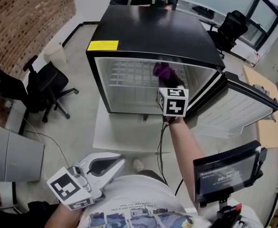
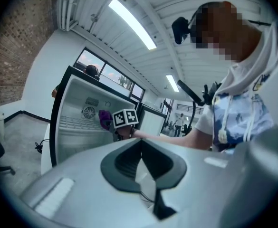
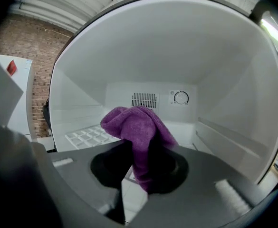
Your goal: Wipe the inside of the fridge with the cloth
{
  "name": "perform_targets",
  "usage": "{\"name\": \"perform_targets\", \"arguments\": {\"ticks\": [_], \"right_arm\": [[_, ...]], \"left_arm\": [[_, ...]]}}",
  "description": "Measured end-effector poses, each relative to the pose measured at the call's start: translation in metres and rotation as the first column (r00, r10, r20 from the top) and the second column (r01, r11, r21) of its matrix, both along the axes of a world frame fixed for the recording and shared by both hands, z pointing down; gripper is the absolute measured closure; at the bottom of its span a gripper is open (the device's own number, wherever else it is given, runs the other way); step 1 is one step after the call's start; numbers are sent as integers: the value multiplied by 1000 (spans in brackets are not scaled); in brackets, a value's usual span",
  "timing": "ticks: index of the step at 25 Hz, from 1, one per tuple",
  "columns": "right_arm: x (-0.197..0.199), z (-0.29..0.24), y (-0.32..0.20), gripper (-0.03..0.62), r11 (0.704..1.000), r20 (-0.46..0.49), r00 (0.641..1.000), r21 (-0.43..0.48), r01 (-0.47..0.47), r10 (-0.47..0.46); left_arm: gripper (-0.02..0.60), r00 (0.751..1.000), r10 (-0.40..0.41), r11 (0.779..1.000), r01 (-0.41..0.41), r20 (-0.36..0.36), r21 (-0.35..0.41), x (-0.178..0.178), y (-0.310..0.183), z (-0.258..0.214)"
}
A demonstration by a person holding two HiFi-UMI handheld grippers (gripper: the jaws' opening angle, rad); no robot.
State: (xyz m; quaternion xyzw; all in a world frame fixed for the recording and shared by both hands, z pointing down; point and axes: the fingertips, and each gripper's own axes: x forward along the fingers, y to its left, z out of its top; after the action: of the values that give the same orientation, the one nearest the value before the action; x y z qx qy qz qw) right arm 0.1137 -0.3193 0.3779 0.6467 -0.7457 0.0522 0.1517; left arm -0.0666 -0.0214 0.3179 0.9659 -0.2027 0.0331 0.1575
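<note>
Cloth (image 3: 136, 125) is pinched by the right gripper (image 3: 139, 172) inside the fridge (image 3: 177, 56) for wiping; the left gripper (image 2: 141, 148) is held back, jaws pressed together.

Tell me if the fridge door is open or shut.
Open: the door stands swung wide, baring the white inside of the fridge.

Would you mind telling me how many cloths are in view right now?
1. The purple cloth is clamped in the right gripper, which reaches inside the open fridge. No other cloth shows, though parts of the fridge's interior are out of sight.
</note>
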Motion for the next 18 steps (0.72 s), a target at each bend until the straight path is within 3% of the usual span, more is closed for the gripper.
{"name": "perform_targets", "arguments": {"ticks": [18], "right_arm": [[-112, -2, -6, 516, 979, 40, 979, -6, 202, -202]], "left_arm": [[574, 988, -153, 988, 153, 4, -13, -38, 15, -5]]}}
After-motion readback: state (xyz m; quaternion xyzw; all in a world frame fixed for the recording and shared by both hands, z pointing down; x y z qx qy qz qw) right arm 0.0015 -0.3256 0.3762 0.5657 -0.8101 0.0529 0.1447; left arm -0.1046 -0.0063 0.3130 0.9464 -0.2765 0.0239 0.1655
